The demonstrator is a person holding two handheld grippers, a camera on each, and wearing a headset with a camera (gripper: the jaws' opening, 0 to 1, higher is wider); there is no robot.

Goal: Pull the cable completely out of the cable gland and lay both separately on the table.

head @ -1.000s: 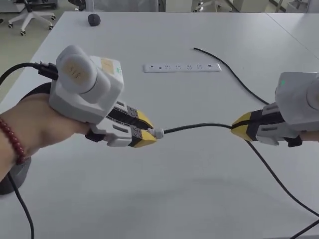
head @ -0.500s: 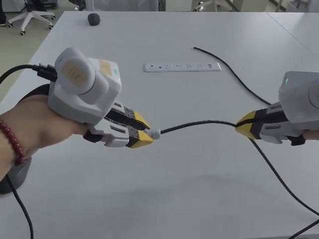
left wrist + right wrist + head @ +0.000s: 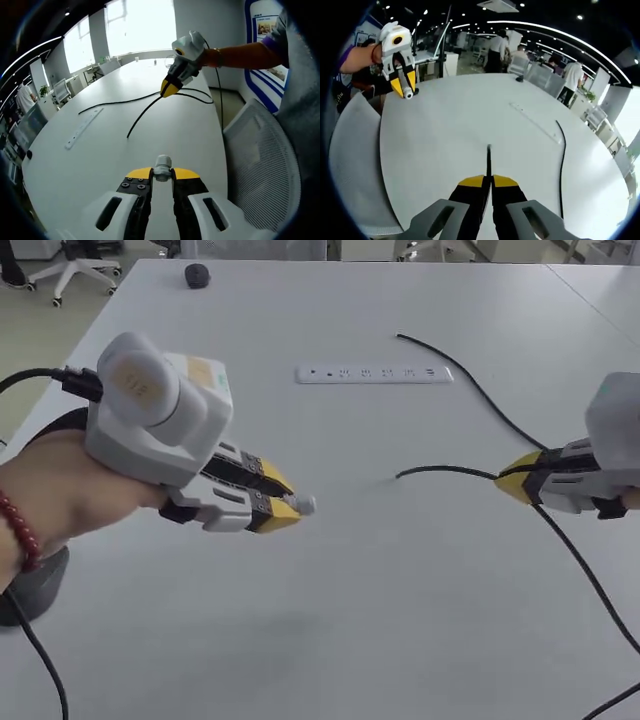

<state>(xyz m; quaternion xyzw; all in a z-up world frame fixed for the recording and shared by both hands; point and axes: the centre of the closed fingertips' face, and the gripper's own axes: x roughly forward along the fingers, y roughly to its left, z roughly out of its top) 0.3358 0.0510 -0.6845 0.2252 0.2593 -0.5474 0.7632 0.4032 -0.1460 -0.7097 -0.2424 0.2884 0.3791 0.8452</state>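
The left hand (image 3: 60, 495), a bead bracelet (image 3: 20, 530) on its wrist, holds the left gripper (image 3: 287, 508) low over the table (image 3: 350, 630), pointing right and slightly down; its jaws are pressed on the gland (image 3: 303, 505), a small pale fitting that sticks out past the yellow tips; the right gripper (image 3: 520, 480) is held well apart at the right edge of the head view, pointing left toward the other, with the right arm (image 3: 245, 50) reaching out behind it; its jaws pinch the black cable (image 3: 450, 472) a little back from its free end; that end hangs bare above the table between the two grippers, clear of the gland; behind the right gripper the cable trails down across the table toward the near right corner; a white strip (image 3: 375, 373) lies flat farther back.
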